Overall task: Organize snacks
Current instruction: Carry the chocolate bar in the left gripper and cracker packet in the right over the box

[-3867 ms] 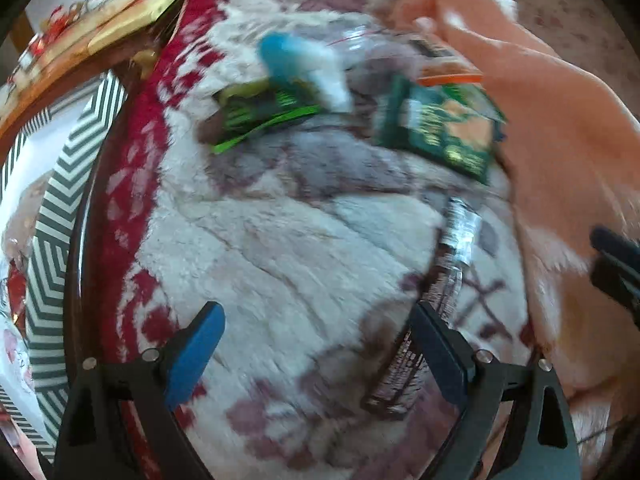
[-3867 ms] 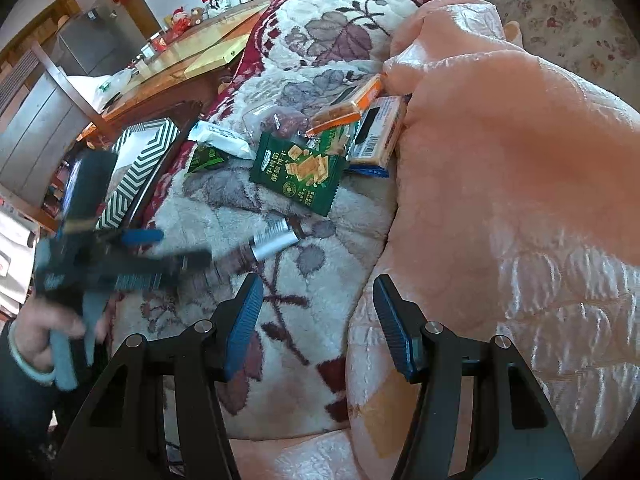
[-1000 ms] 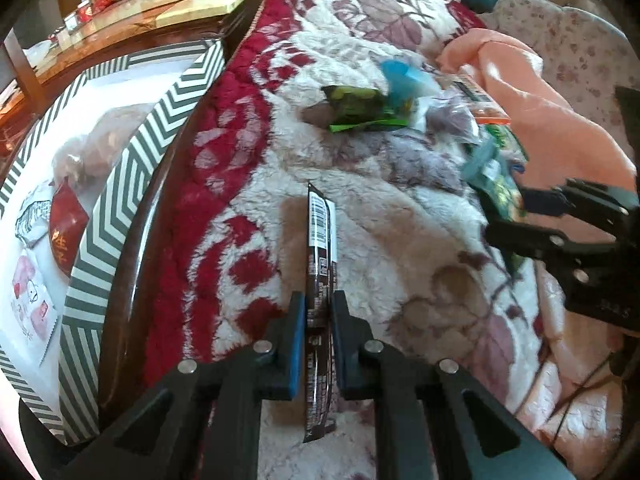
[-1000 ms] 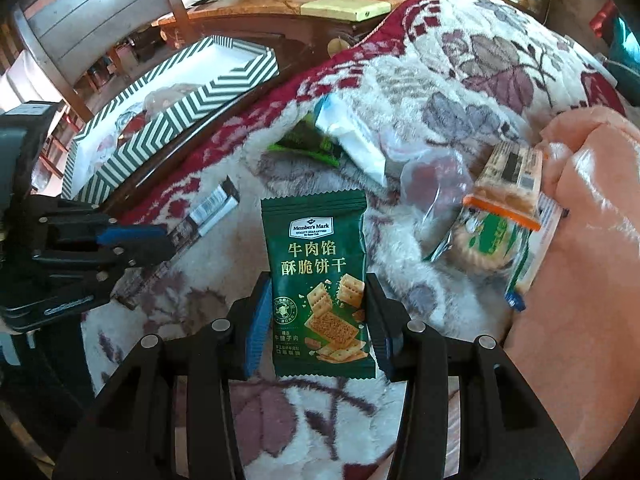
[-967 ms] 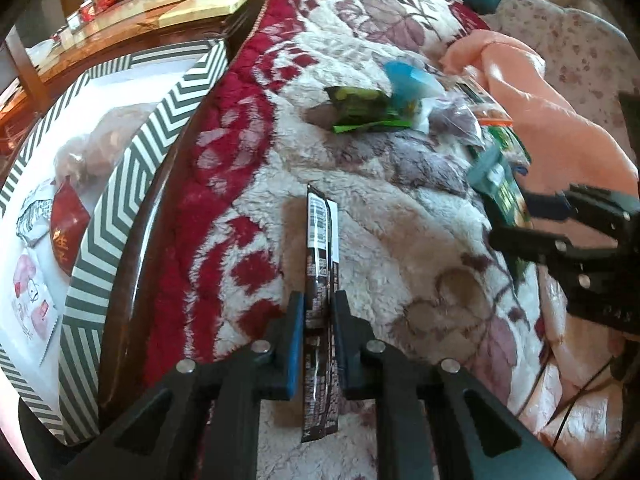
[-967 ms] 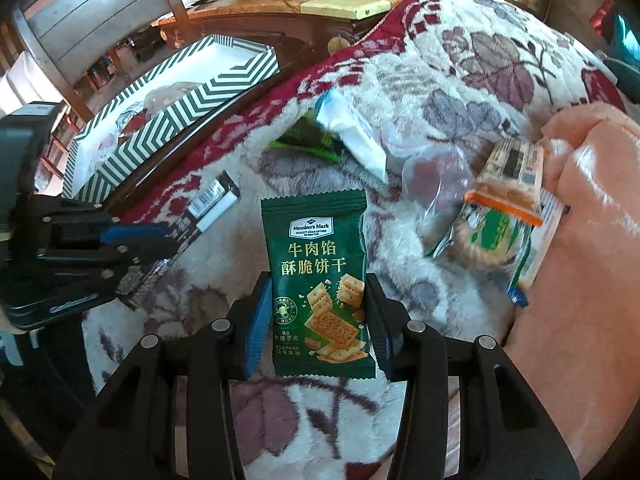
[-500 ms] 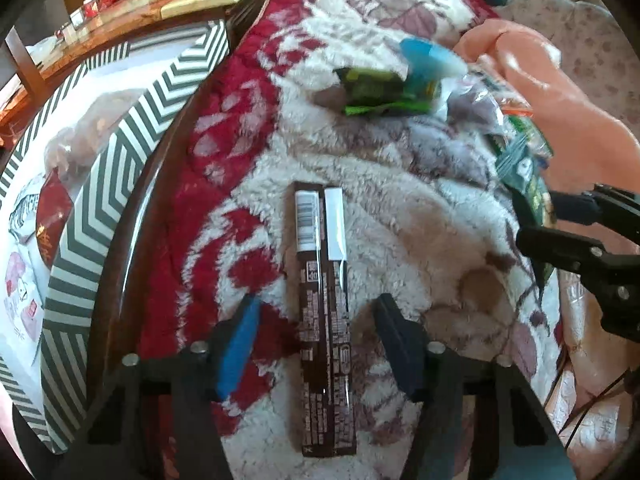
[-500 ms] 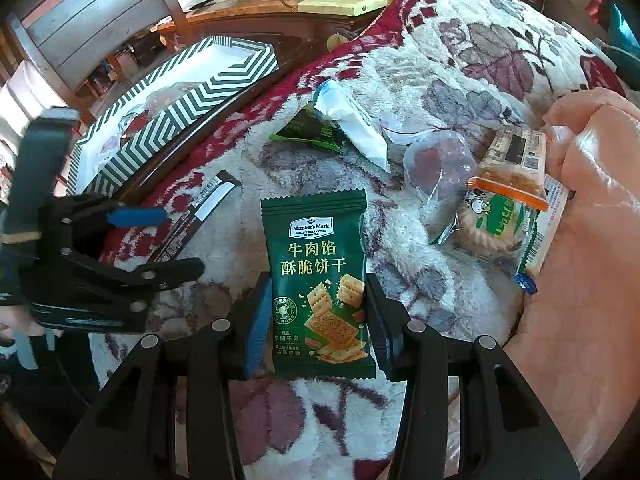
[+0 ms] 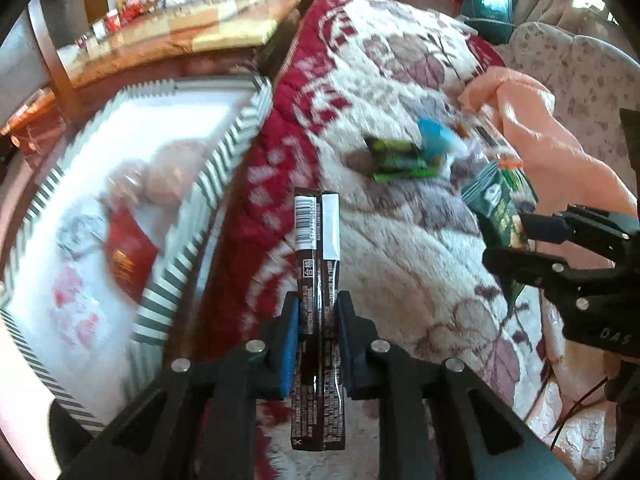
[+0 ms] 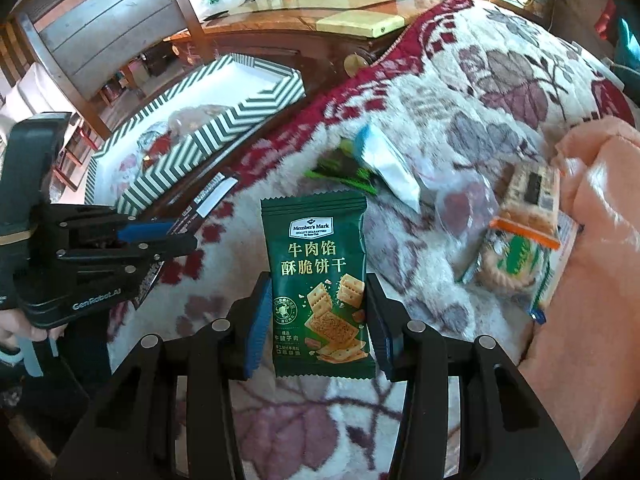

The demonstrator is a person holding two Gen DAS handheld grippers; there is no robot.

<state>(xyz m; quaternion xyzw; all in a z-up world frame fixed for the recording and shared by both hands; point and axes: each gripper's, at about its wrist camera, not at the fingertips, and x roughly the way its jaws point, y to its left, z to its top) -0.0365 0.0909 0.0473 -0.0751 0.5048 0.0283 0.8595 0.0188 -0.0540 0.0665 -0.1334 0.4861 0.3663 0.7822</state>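
Brown snack bar [image 9: 318, 280] pinched in left gripper [image 9: 319, 322]; green cracker packet [image 10: 320, 280] clamped between right gripper [image 10: 318, 320] pads.

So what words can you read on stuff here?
"Member's Mark": green cracker packet.
"牛肉馅 酥脆饼干": same packet.
"GenRobot.AI": left gripper body.
"DAS": right gripper body, seen from the left camera.
Brown snack bar: barcode and print too small.
Other wrappers: blurred.

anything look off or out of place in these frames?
Nothing damaged or spilled. Loose snacks still lie scattered on the floral blanket: a green wrapper, a white-and-blue packet and a biscuit pack, outside the striped box. Both grippers hold snacks squarely.
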